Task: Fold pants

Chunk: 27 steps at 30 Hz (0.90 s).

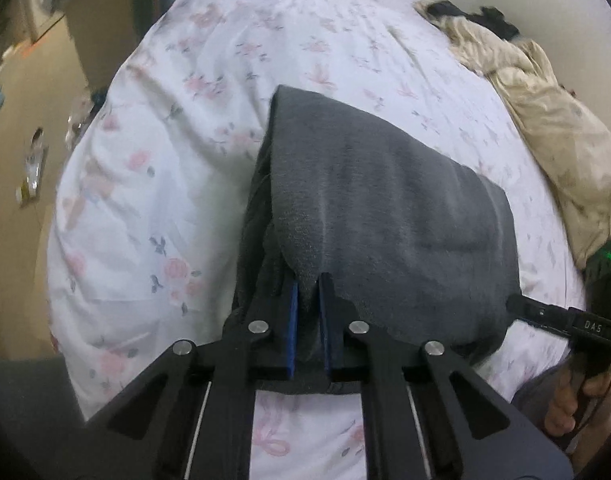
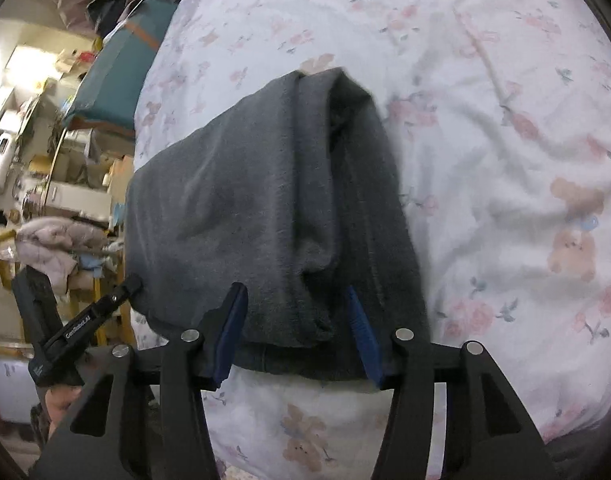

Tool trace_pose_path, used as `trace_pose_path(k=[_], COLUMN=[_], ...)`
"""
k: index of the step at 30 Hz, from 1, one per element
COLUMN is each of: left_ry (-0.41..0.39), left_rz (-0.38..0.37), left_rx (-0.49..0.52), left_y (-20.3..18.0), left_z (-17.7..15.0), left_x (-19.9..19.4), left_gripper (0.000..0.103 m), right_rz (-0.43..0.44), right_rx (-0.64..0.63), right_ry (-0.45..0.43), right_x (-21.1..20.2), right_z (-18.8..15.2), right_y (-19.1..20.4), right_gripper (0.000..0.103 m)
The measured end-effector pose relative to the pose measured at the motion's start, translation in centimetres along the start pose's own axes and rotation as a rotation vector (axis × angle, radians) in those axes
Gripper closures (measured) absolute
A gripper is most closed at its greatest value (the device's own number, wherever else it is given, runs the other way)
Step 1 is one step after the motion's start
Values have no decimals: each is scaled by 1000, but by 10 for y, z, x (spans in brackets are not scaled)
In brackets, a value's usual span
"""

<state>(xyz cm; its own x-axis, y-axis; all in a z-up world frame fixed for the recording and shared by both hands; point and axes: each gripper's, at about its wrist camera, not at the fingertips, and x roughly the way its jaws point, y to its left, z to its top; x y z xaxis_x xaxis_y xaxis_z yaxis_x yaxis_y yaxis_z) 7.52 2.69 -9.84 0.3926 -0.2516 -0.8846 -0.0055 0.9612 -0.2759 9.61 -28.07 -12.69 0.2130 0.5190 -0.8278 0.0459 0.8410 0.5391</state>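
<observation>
Left tool (image 1: pixel 308 280): blue pads nearly together, pinching the near edge of the pants (image 1: pixel 385 208).
Right tool (image 2: pixel 295 304): jaws spread wide, straddling the near right fold of the pants (image 2: pixel 265 208) without clamping it.
Pants: dark grey, folded into a thick stack, lying on the bed.
Bed (image 1: pixel 153 168): white floral sheet.
Blanket (image 1: pixel 545 120): beige, crumpled at far right.

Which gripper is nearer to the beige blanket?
Right. The right gripper is at the pants' edge on the side of the beige blanket; the left gripper is on the far side.
</observation>
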Motion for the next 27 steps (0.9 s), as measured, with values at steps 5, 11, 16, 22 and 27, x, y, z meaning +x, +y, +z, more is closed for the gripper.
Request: trace_pose_path(k=[5,11,16,22,27], left_ry=[-73,-18,235,209,86], left_rz=[-70,-130,64,167,251], left_rx=[61,87,75,160,84], left_y=[-12,-8,3,-10,4], left_z=[1,-4,-31,-30,-18], left_x=[-36,-62,16,23,-18], left_gripper=[98,98,97,83,46], right_rz=[-67,-30,-209,-247,-120], right_rx=[-112,-150,-88,-56,110], right_ry=[-42,-90,124,159,65], right_x=[-11,-60,3,24,-17], right_z=[-6,-26,-37,-35,-27], right_y=[19,34,16,7,-13], right_gripper=[94,96,96,86,49])
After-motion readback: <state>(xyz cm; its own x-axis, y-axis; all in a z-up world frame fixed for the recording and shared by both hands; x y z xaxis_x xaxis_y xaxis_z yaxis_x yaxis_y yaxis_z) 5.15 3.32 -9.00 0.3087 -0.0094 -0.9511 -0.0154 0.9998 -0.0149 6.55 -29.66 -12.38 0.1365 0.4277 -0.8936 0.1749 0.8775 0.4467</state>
